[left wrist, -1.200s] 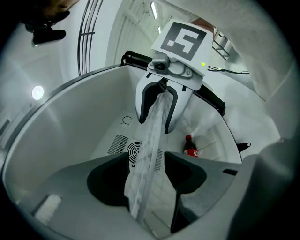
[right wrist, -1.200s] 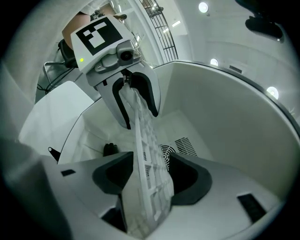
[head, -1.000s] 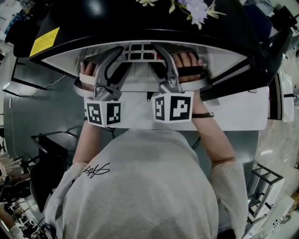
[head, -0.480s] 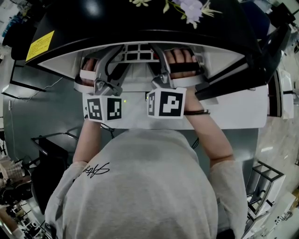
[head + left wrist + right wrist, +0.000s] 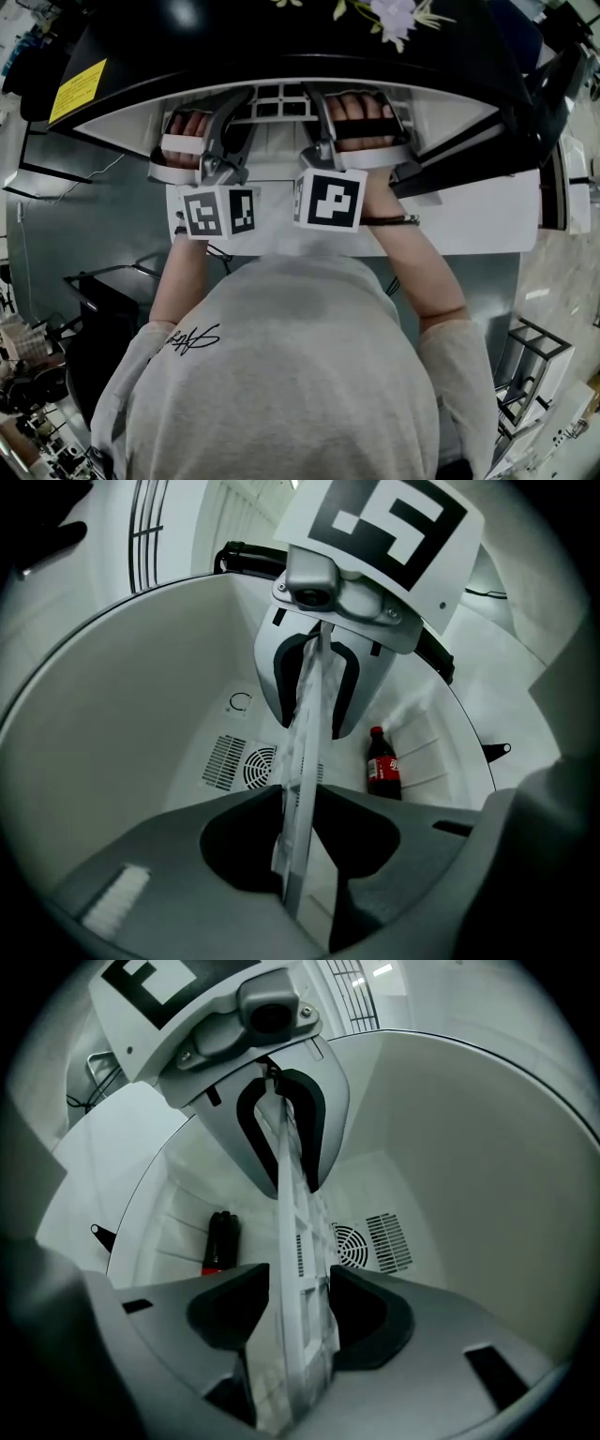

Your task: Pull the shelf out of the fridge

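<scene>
The white grid shelf (image 5: 281,101) lies inside the open fridge under its black top. Both grippers reach in to it. In the left gripper view the shelf (image 5: 305,742) runs edge-on between the jaws of my left gripper (image 5: 302,799), which are closing and touch it on both sides. In the right gripper view the shelf (image 5: 300,1269) is likewise clamped by my right gripper (image 5: 300,1274). From the head view my left gripper (image 5: 234,112) and right gripper (image 5: 319,108) sit side by side, tips hidden in the fridge.
A cola bottle (image 5: 380,766) stands at the fridge's back, next to a round fan vent (image 5: 246,761). The fridge's black top (image 5: 187,37) carries a yellow sticker (image 5: 84,84) and flowers (image 5: 394,14). A white panel (image 5: 478,225) stretches to the right. Metal racks (image 5: 534,356) stand on the floor.
Both marker cubes have moved up the picture, deeper toward the fridge, and the left cube has shifted right toward the right one.
</scene>
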The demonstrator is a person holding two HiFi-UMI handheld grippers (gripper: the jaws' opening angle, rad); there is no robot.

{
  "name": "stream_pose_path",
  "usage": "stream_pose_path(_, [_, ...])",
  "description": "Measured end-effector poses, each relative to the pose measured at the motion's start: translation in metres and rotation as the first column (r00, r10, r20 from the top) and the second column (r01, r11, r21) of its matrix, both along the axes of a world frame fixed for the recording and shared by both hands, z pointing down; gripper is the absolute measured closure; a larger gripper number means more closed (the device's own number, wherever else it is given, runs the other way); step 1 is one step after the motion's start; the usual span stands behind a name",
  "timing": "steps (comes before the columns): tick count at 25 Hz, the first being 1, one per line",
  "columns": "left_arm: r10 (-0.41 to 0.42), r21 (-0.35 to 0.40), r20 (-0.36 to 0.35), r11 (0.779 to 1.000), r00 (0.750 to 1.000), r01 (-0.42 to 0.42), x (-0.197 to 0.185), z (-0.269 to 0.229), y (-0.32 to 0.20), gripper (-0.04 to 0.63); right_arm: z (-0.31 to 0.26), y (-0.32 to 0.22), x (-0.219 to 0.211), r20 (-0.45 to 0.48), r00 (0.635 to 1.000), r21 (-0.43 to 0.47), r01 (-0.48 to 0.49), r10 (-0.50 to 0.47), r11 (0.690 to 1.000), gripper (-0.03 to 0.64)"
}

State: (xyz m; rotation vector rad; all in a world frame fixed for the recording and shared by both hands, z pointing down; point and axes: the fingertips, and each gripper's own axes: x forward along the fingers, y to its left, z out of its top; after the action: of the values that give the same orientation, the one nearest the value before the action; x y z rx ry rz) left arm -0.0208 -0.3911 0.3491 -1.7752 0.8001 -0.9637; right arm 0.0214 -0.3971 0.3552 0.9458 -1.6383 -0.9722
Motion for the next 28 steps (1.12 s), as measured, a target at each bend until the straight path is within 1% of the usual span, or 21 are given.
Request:
stream_pose_path(5, [0.009,0.016,0.004,1.0,1.0,-0.009,0.001,-0.001,0.0,0.506,-0.002,-0.001,0.002,-0.014,1.0,0.051,-0.005,0.006,0.999,0.47])
stream_pose_path(8, [0.017,0.015,0.002,1.0,1.0,-0.018,0.001,-0.001,0.001,0.512,-0.006,-0.003,0.003,-0.01,1.0,0.096,-0.016,0.017,0.995,0.5])
stream_pose_path(11, [0.028,0.007,-0.002,1.0,1.0,-0.028,0.002,-0.001,0.003,0.512,-0.01,-0.004,0.005,-0.007,1.0,0.133,-0.025,0.026,0.991,0.557])
stream_pose_path(14, [0.034,0.02,-0.007,0.999,0.999,-0.034,0.002,-0.003,0.002,0.525,-0.01,-0.005,0.005,-0.021,0.999,0.168,-0.028,0.032,0.985,0.565])
stream_pose_path(16, [0.034,0.024,-0.013,0.999,0.999,-0.033,0.001,-0.005,0.002,0.541,-0.011,-0.005,0.004,-0.02,0.999,0.176,-0.032,0.036,0.984,0.568])
stream_pose_path(19, [0.031,0.015,-0.016,0.999,0.999,-0.031,0.001,-0.004,0.003,0.541,-0.011,-0.005,0.004,-0.009,0.999,0.168,-0.038,0.04,0.985,0.568])
stream_pose_path(23, [0.032,0.018,-0.014,0.999,0.999,-0.032,0.002,-0.004,0.002,0.542,-0.01,-0.005,0.005,-0.023,0.999,0.199,-0.042,0.048,0.979,0.572])
stream_pose_path(28, [0.03,0.01,-0.013,0.999,0.999,-0.03,0.003,-0.001,0.003,0.543,-0.009,-0.005,0.007,-0.001,0.999,0.176,-0.054,0.055,0.983,0.572])
